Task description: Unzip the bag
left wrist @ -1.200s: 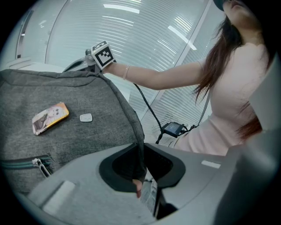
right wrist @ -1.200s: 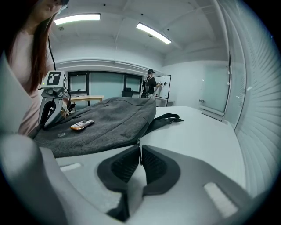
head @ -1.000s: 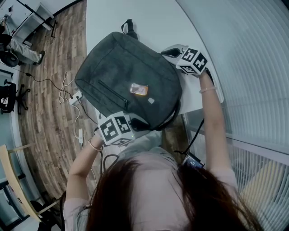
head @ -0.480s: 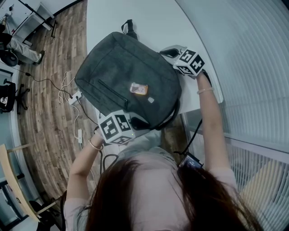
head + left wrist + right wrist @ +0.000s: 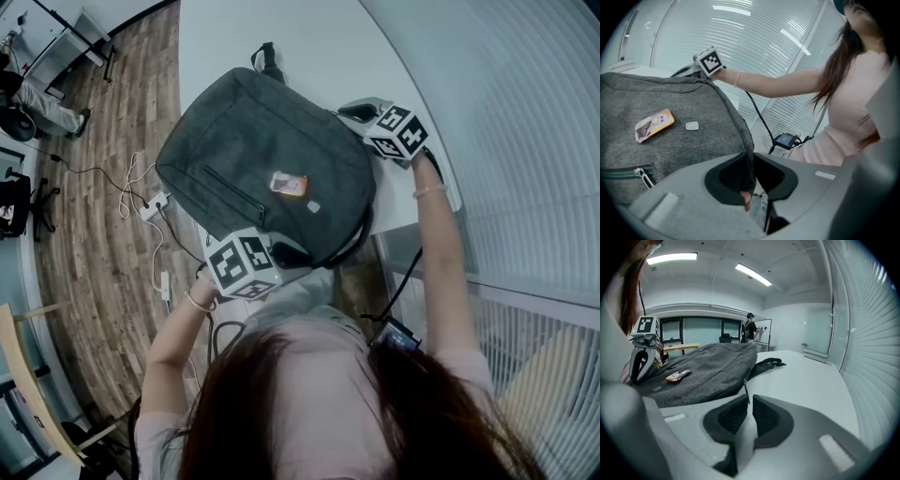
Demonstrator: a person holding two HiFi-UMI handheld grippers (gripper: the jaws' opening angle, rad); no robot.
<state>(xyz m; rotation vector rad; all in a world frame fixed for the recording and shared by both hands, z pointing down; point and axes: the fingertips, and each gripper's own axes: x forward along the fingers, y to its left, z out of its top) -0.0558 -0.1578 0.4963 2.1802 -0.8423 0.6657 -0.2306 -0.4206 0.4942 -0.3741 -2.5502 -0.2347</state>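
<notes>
One grey bag [image 5: 253,159], left claw [image 5: 751,164] pinching edge [image 5: 740,126], right claw [image 5: 748,404] apparently pinching zipper pull [image 5: 746,392]

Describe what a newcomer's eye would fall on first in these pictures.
A dark grey fabric backpack lies on the white table, filling the middle of the head view, with an orange rectangular patch on its front. The left gripper clamps its near edge, while the right gripper pinches the thin metal zipper pull on its right side.
</notes>
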